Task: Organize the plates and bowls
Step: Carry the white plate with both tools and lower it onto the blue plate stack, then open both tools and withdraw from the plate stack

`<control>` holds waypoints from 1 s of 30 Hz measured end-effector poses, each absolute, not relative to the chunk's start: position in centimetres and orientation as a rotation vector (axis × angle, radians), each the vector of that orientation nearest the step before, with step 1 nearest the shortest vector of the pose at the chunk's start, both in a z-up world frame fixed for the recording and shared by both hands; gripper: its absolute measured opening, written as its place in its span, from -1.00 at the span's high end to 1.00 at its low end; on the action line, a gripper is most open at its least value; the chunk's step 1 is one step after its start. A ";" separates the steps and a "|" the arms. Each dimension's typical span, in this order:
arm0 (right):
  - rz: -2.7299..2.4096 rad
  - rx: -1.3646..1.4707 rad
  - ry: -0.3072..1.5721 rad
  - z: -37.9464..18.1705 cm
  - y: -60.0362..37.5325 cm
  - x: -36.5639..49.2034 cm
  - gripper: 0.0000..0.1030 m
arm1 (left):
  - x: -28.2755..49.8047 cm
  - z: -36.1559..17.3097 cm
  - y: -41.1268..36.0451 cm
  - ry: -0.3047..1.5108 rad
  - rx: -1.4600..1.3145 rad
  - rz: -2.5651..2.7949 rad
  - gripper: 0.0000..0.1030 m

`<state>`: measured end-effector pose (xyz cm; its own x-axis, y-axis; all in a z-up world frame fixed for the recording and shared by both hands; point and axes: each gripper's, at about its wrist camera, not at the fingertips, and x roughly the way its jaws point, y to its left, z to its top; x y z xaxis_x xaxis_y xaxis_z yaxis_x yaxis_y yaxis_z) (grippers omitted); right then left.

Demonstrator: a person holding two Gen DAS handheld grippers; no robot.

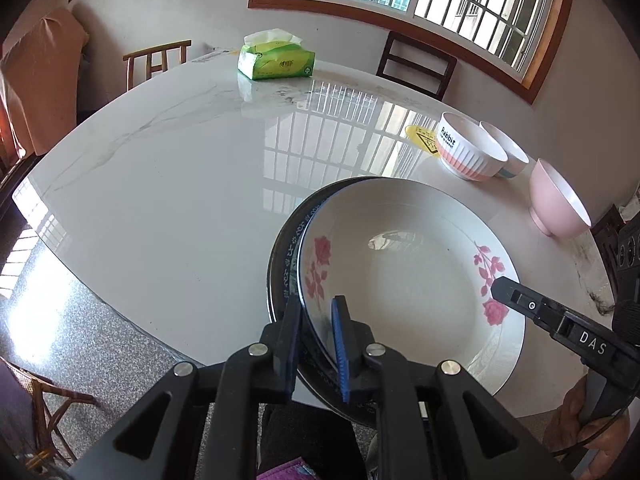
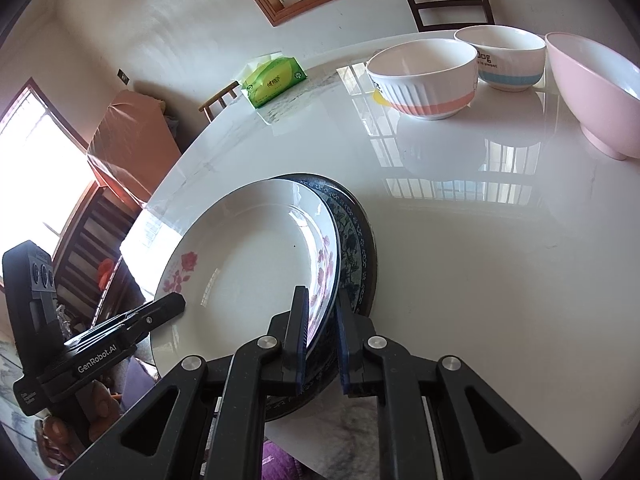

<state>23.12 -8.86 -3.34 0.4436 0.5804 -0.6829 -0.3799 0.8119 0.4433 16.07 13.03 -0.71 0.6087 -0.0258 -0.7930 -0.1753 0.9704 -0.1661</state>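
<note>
The left gripper (image 1: 320, 312) is clenched on the near left rim of the stacked plates: one black finger stands outside the rim and the blue-padded finger (image 1: 340, 344) stands inside the white plate. The right gripper (image 2: 322, 312) is clenched on the opposite rim of the same stack, one finger inside the white plate and the other under the dark rim. In the left wrist view the right gripper comes in from the lower right, with part of a hand (image 1: 588, 420) on its handle.

The white round ceramic plate with pink rose prints (image 1: 412, 280) lies on top of a dark plate with a blue and white patterned rim (image 1: 286, 264). The stack is at the near edge of the glossy white marble-look table (image 1: 180, 200) and it reaches out past this edge. From these views I cannot tell if the stack rests on the table or is lifted a little.

Farther on the table, to the right, stands a plain pink bowl (image 1: 556, 204). Beyond it is a white ribbed bowl with a salmon band (image 1: 468, 148), and just beside it a white bowl with a light blue band (image 2: 508, 56); these two seem to touch. A yellow round sticker (image 1: 420, 136) lies just behind the ribbed bowl.

At the far edge of the table is a green pack of tissues (image 1: 276, 58), and beyond it a dark wooden chair (image 1: 416, 64) under the window
</note>
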 end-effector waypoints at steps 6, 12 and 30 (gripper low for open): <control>0.571 0.155 0.875 -2.9 -8.3 22.7 0.69 | 15.4 0.4 13.2 0.823 -0.206 0.105 0.62; 0.536 -0.038 0.770 -2.3 -6.2 21.4 0.36 | 15.5 0.4 13.5 0.825 -0.224 0.104 0.51; 0.245 -0.093 0.457 -0.9 -12.7 18.9 -0.29 | 14.9 1.6 8.2 0.780 -0.122 0.014 0.50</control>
<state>18.86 -12.74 -0.95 0.8684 0.2132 -0.4476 -0.2550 0.9663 -0.0344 14.89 8.18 1.62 0.7115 -0.0330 -0.7020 -0.0575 0.9928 -0.1051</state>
